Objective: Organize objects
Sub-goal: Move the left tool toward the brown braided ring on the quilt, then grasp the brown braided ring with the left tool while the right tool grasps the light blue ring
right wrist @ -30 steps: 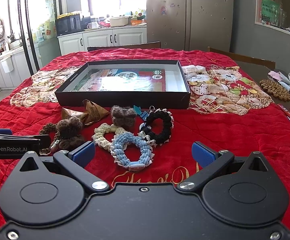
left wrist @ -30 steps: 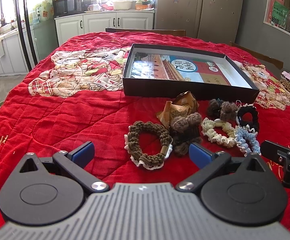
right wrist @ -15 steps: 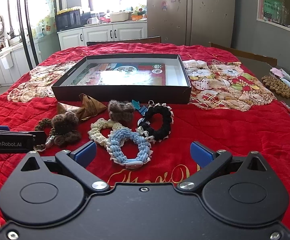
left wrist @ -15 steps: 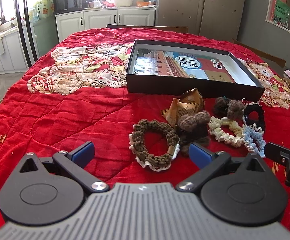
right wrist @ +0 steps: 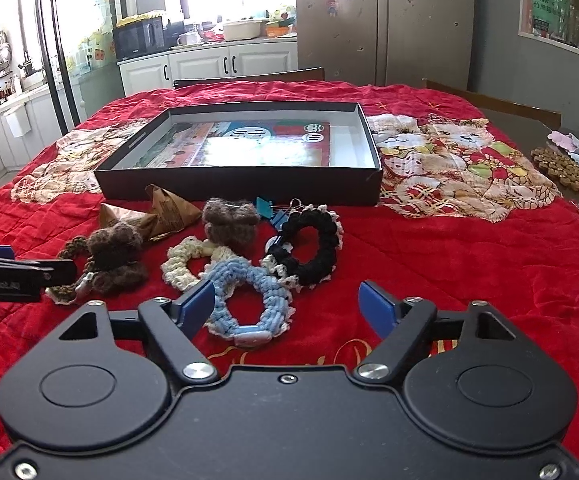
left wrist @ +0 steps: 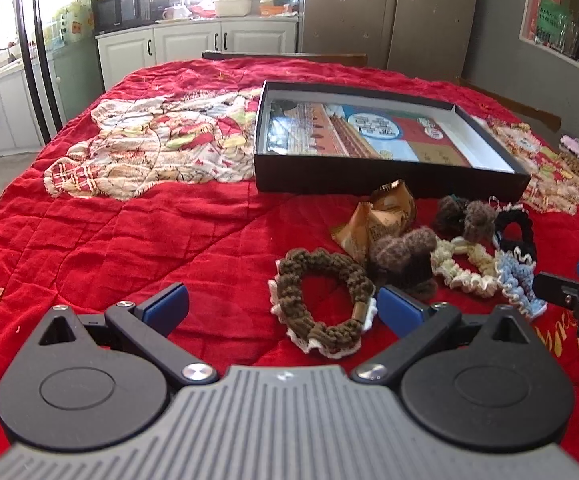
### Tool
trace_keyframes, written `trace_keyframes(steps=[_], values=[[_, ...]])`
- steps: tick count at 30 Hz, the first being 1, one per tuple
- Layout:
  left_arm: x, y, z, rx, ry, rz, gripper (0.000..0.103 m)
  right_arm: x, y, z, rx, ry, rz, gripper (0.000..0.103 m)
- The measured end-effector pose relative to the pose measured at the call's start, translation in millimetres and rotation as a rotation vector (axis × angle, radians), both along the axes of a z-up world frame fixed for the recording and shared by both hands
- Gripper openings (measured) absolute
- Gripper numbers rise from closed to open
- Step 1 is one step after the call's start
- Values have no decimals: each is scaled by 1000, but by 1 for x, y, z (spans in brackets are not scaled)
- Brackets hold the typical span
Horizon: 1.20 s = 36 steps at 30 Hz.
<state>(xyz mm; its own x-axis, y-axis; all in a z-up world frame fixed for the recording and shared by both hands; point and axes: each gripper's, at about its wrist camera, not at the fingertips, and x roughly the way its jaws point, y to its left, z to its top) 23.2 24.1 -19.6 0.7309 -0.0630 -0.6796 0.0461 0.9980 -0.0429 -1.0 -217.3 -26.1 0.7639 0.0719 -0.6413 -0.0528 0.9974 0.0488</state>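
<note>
While its jaws close, the right gripper straddles the blue scrunchie, not yet pinching it. The left gripper gapes wide and empty by the brown scrunchie.

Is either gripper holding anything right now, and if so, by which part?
Nothing is held. The left gripper stands open over the brown scrunchie. The right gripper is closing around the blue scrunchie, but its pads do not press it yet.
</note>
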Motion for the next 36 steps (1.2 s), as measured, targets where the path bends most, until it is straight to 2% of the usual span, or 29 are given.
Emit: trace_keyframes(steps=[3,10,18,21,23,25,27,29,31,36], values=[[3,4,1,-2,-18,-7,103,4,-1,-4,-7,1,7,70],[13,15,-8,-28,-1,-7,91,15,0,-17,-4,30,37,54],[22,16,-23,-36,38,-33,79,22,5,-26,-15,48,60,43],[23,14,-24,-15,25,-39,73,24,5,-29,-10,58,60,40],[23,13,-24,-7,20,-44,68,24,5,-29,-10,59,61,37],[24,12,-24,1,15,-46,55,25,6,-29,-14,59,67,28],[25,11,-24,-3,12,-50,46,25,6,-29,-6,63,73,24],[25,11,-24,-10,9,-53,30,24,7,-29,-10,61,74,20],[25,11,-23,-18,6,-57,20,25,7,-30,-9,62,74,17],[25,9,-22,-21,3,-69,14,24,5,-28,1,63,76,14]])
